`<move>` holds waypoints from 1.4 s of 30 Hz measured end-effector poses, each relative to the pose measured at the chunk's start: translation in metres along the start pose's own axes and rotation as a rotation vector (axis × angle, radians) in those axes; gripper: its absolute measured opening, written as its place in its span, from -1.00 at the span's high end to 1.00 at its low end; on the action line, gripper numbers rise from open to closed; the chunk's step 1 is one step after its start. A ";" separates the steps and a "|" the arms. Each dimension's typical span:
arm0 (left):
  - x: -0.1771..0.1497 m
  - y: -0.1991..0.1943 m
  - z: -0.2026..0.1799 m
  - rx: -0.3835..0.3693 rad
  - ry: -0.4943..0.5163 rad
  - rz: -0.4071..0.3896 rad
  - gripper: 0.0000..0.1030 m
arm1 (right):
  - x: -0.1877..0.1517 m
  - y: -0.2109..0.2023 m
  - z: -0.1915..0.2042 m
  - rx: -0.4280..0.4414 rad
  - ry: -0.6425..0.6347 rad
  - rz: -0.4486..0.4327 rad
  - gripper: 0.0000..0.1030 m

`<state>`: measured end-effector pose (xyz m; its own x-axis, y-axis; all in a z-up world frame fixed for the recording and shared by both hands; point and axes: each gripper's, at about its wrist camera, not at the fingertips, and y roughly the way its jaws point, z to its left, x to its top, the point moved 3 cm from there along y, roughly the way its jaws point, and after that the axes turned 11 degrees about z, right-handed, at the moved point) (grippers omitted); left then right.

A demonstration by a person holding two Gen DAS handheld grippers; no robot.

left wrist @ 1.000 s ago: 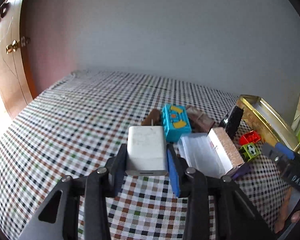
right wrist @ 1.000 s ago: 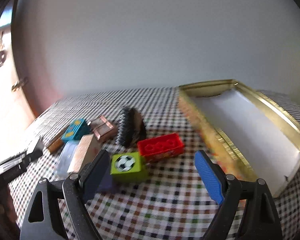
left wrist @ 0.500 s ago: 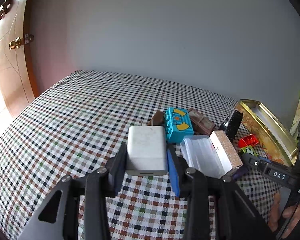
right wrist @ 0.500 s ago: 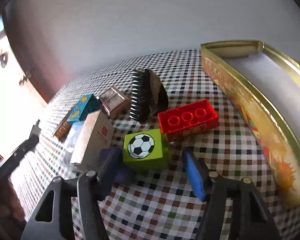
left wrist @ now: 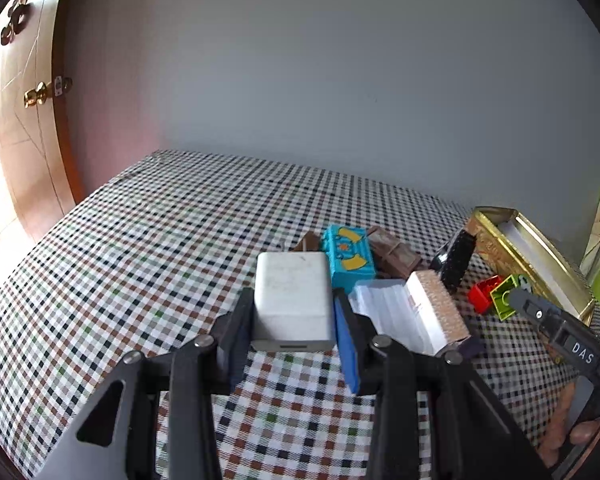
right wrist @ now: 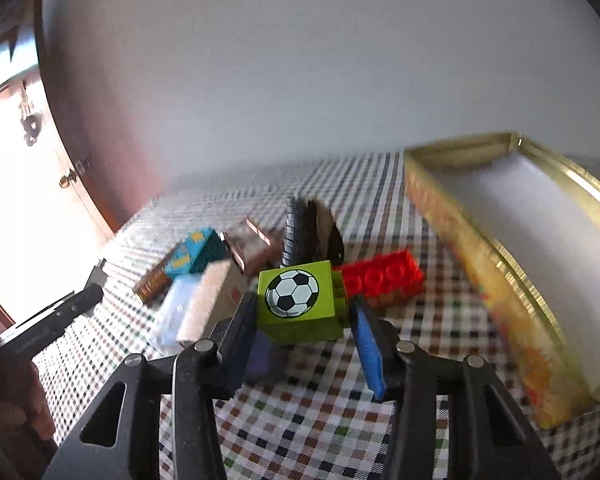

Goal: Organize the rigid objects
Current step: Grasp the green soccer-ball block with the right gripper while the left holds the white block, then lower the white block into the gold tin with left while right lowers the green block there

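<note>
Green football block (right wrist: 300, 300) sits between jaws of right gripper (right wrist: 304, 334), above checked cloth (right wrist: 300, 420), just beside red brick (right wrist: 380, 276). Jaws have just been closing; pads now press flat side faces. Likely light, stiff, smooth plastic; flat sides best hold. Gold tin (right wrist: 480, 240) near, to right. Left gripper (left wrist: 292, 332) clamps white charger (left wrist: 292, 300).

Checked tablecloth (left wrist: 148, 248) underfoot – wooden door (left wrist: 24, 152), brass knob (left wrist: 34, 96) – plain grey wall (left wrist: 320, 80).
</note>
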<state>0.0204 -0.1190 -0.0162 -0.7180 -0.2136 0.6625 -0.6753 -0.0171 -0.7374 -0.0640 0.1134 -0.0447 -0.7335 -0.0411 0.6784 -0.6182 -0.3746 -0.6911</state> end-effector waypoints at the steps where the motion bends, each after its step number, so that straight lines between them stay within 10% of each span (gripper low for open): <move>1: 0.000 -0.002 -0.003 -0.003 0.005 -0.007 0.29 | 0.001 -0.003 0.000 -0.004 -0.003 -0.020 0.05; 10: 0.009 -0.001 -0.047 -0.030 0.055 -0.045 0.29 | 0.011 -0.053 -0.023 -0.062 0.014 -0.203 0.05; 42: 0.034 0.037 -0.264 -0.279 0.331 -0.098 0.29 | 0.022 -0.122 -0.169 -0.492 0.149 -0.361 0.05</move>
<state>-0.0737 0.1314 0.0135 -0.6329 0.1008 0.7676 -0.7300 0.2524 -0.6351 -0.0522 0.3148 0.0126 -0.4642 0.1509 0.8728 -0.8658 0.1308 -0.4830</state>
